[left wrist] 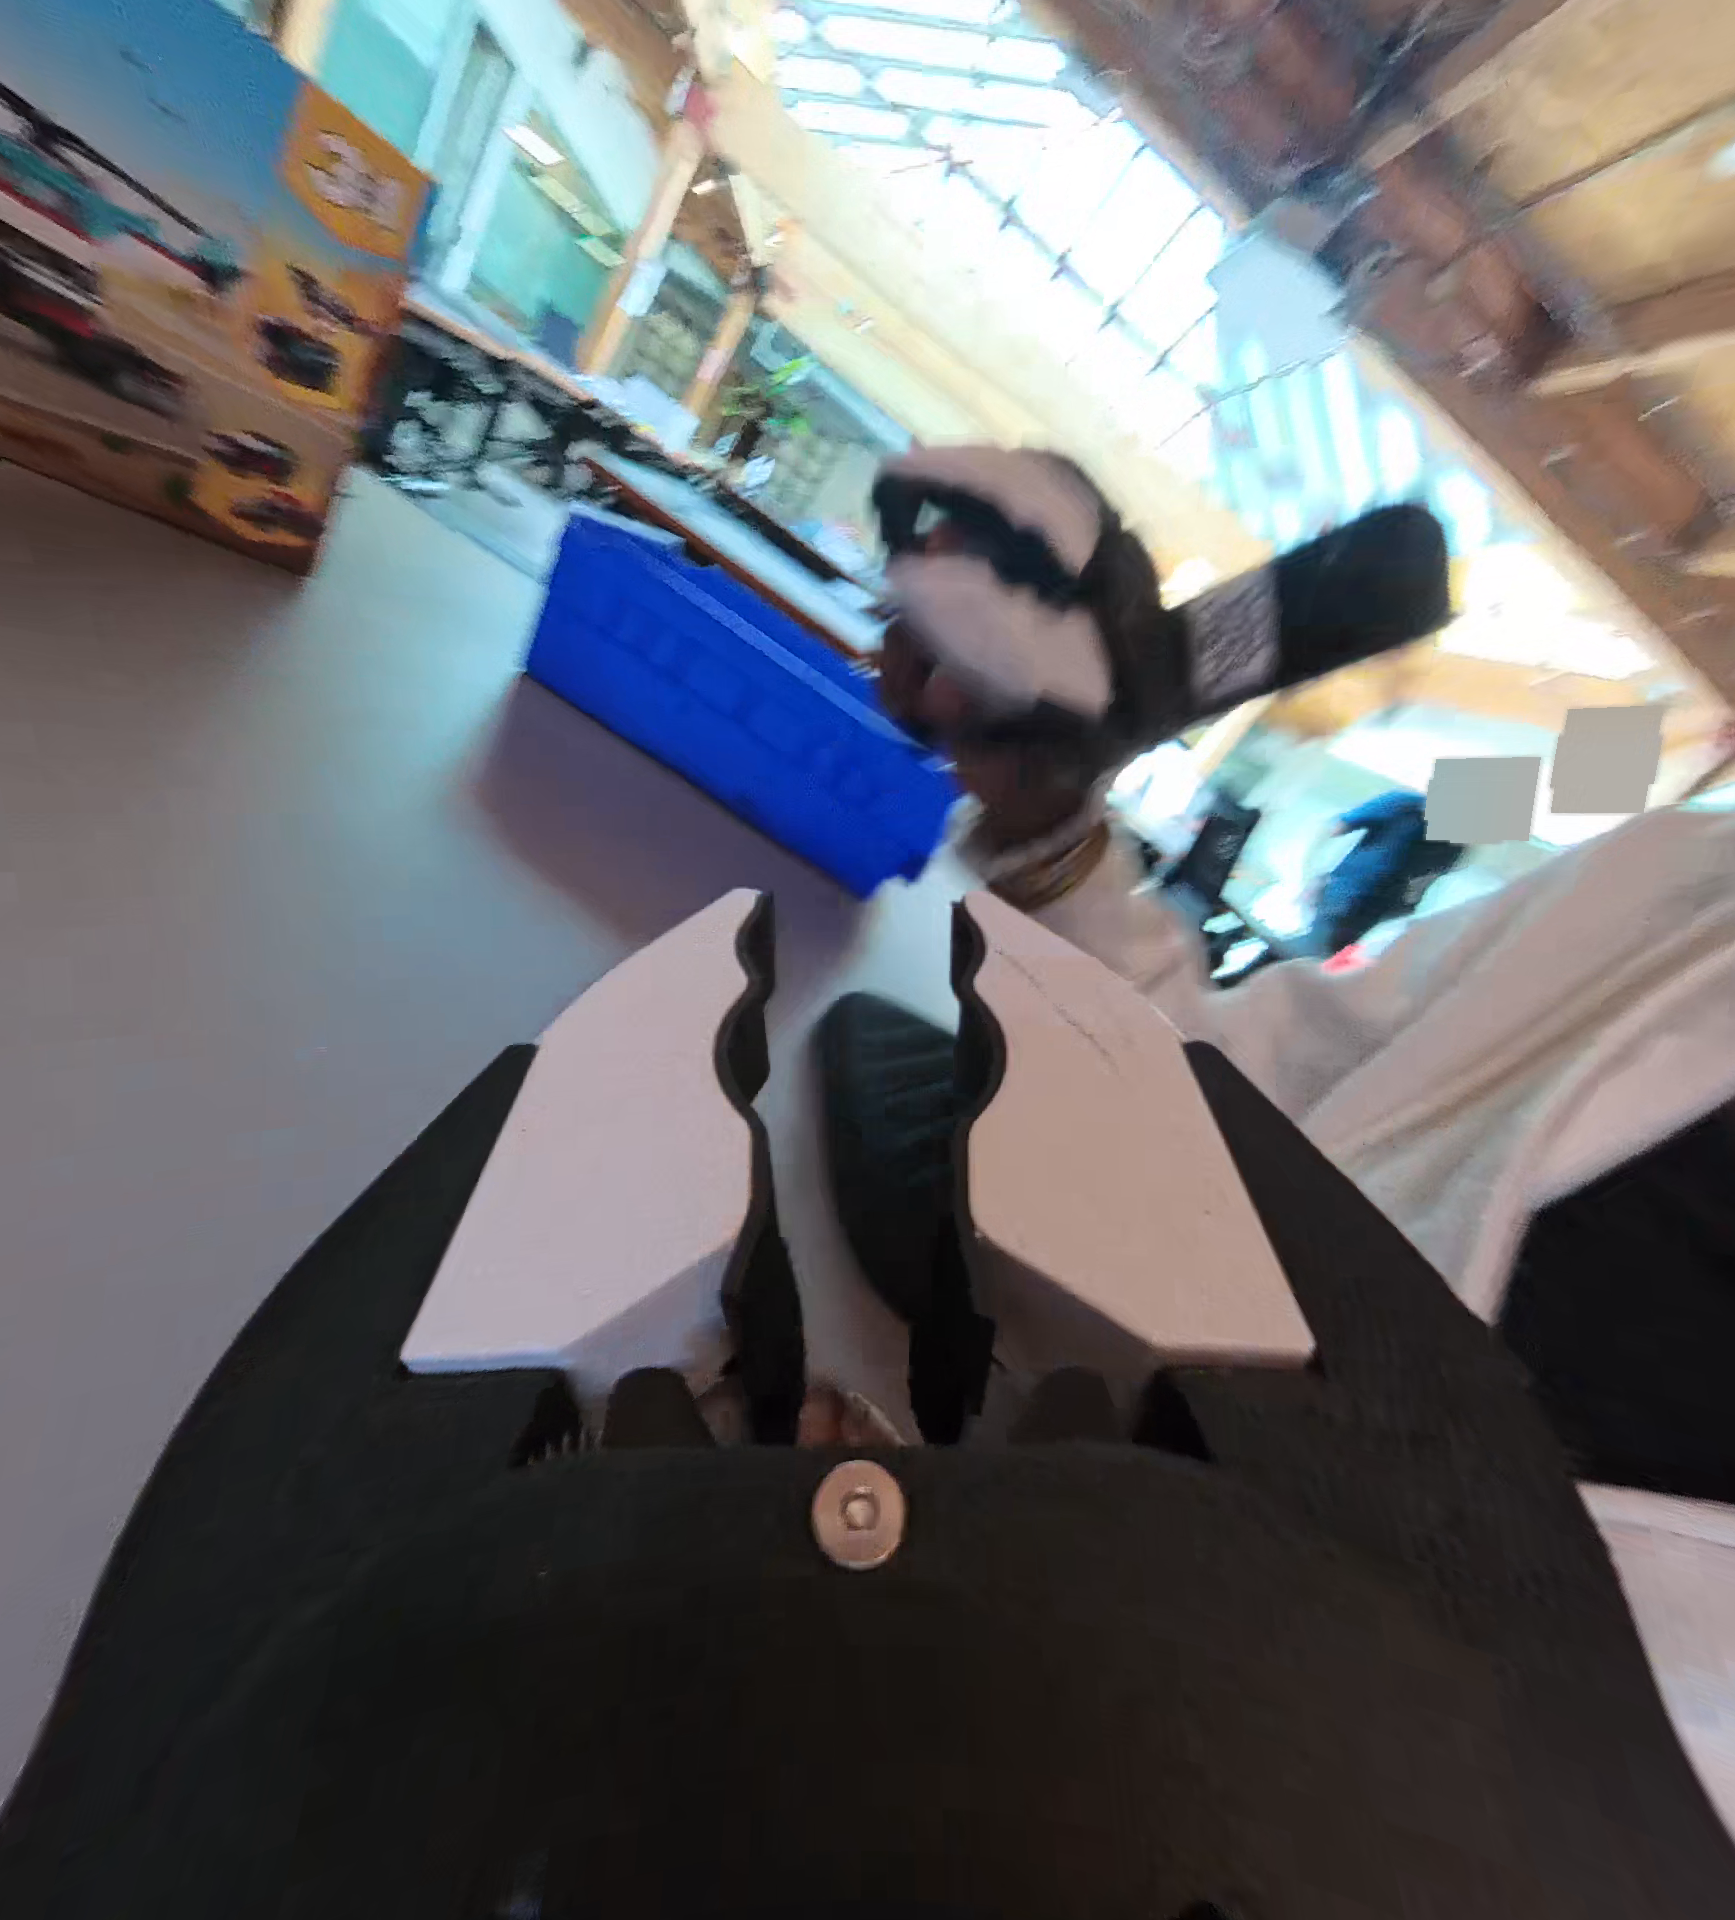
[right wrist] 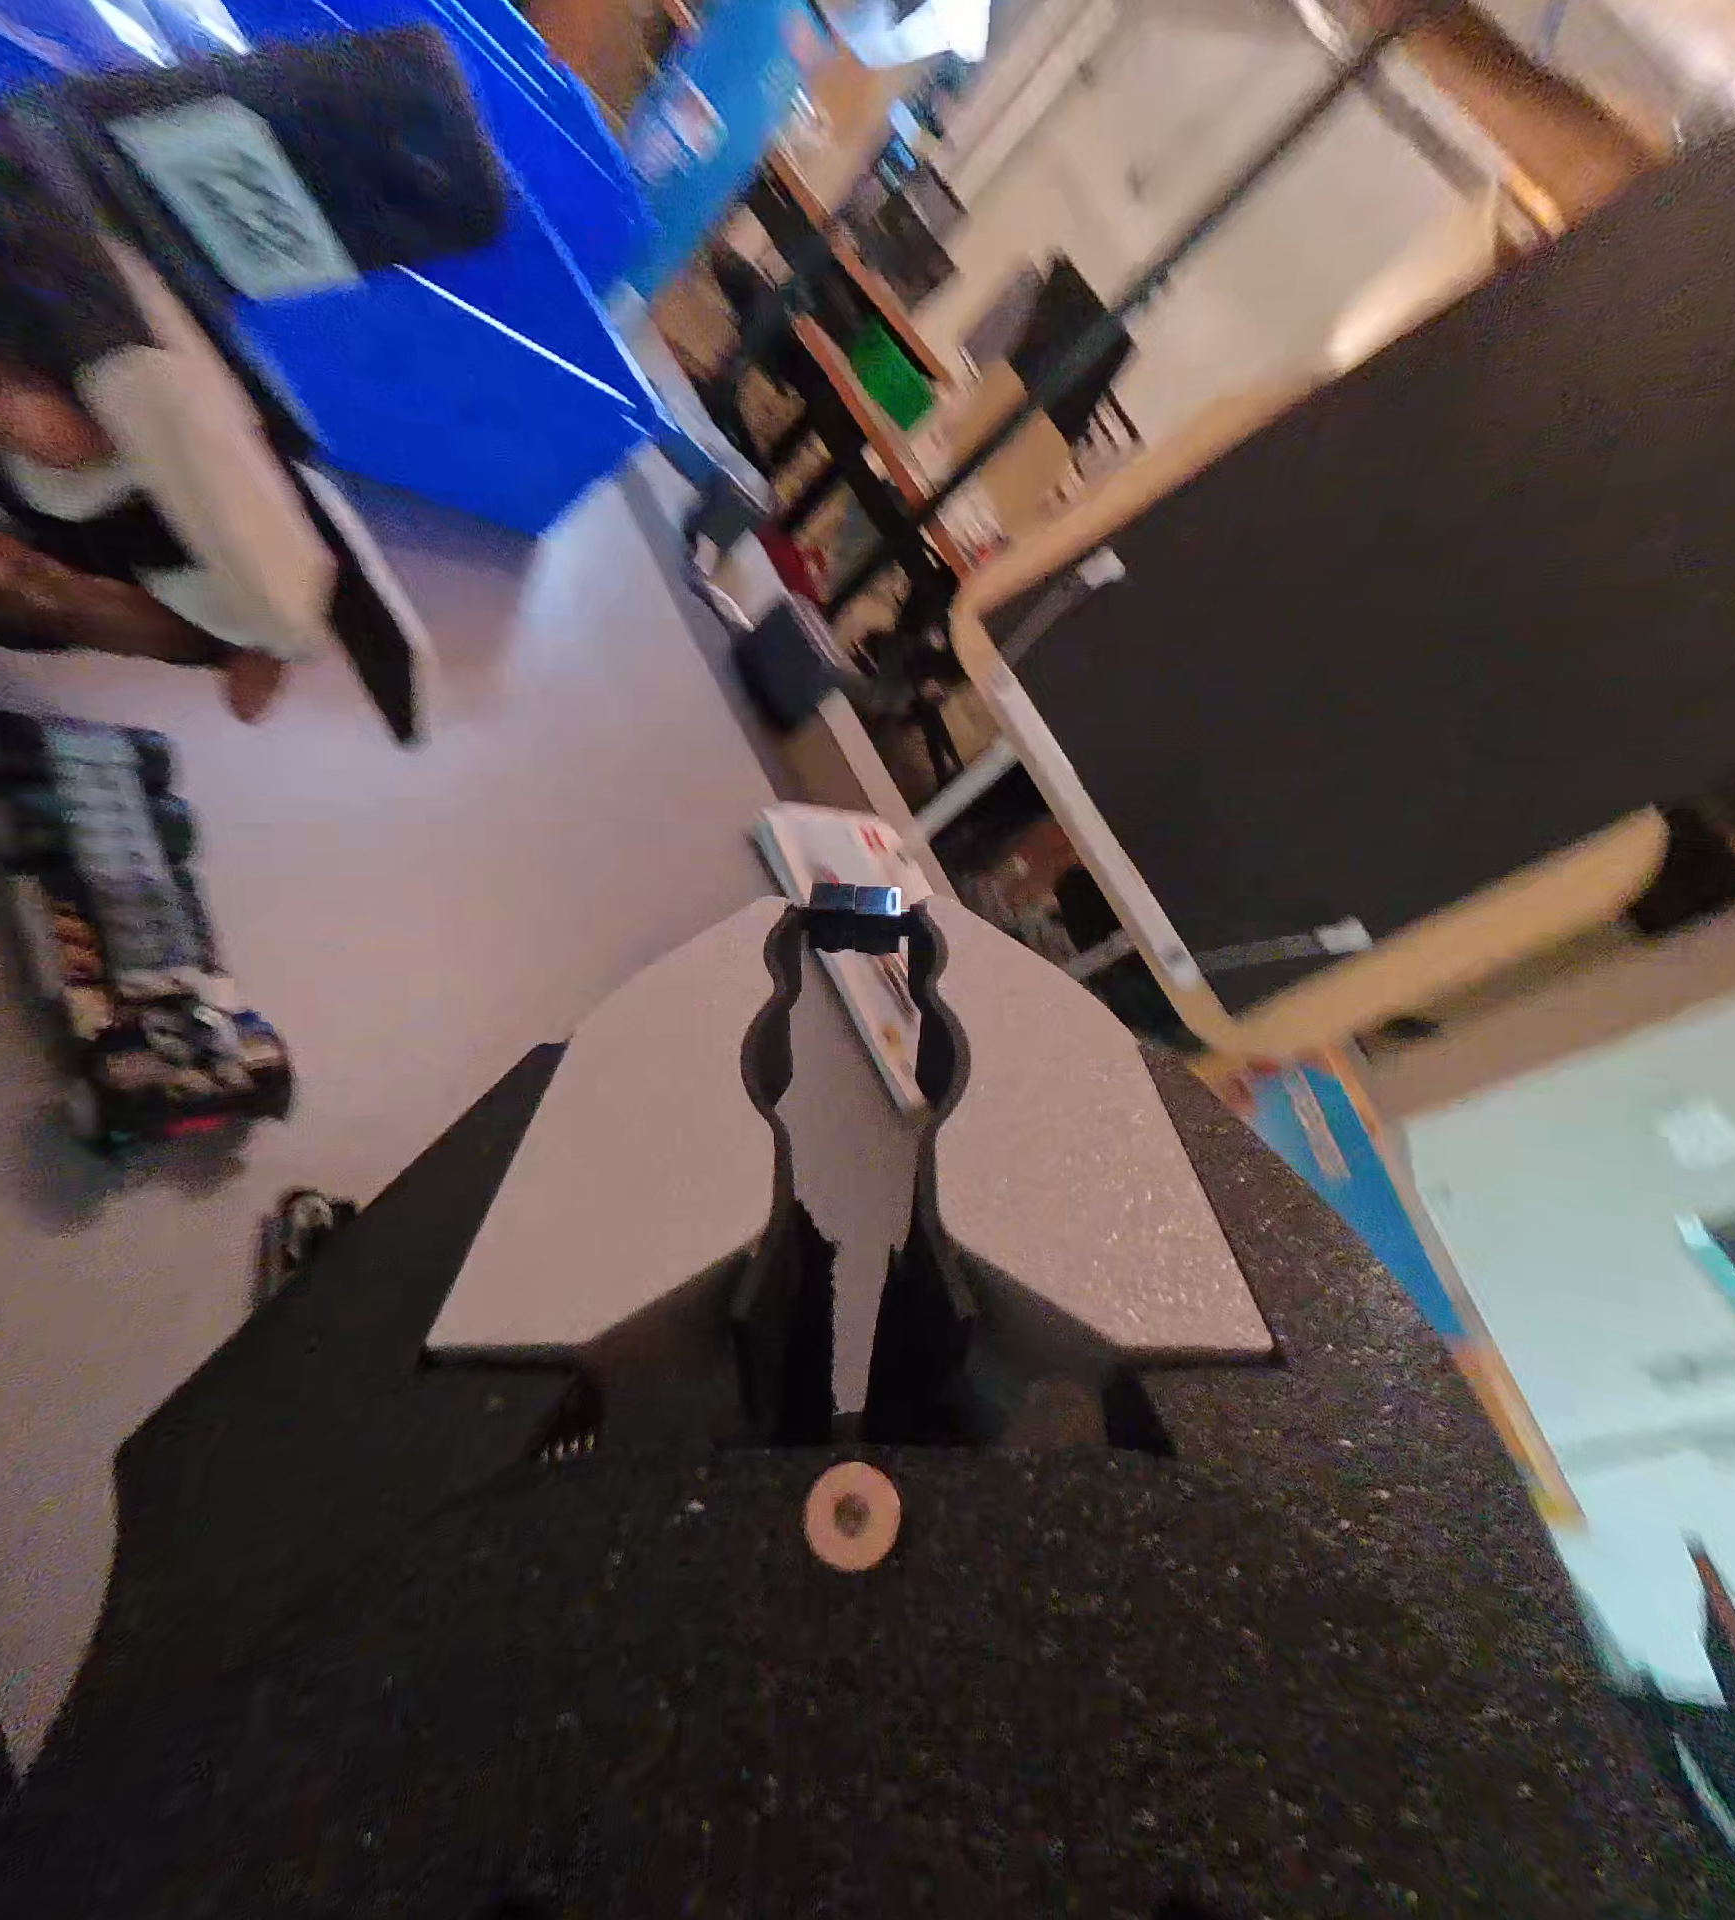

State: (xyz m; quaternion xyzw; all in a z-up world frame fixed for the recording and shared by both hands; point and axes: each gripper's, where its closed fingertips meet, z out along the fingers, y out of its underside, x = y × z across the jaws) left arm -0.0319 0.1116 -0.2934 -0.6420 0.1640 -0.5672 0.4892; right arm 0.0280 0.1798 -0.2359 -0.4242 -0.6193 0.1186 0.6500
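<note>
Looking along the left gripper (left wrist: 858,920), its jaws stand apart and grasp nothing; a black ribbed thing (left wrist: 889,1101) lies under them on the white table (left wrist: 167,935). One blue bin (left wrist: 728,707) stands farther off.

Right view: the right gripper (right wrist: 855,920) is clenched on one small black shiny block (right wrist: 855,914) at its tips, above one white booklet (right wrist: 842,862) near the table edge.

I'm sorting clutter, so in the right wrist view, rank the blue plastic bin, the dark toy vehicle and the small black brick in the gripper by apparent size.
1. Blue plastic bin
2. Dark toy vehicle
3. Small black brick, pinched at the right gripper fingertips; though nearest the camera, it looks smallest.
</note>
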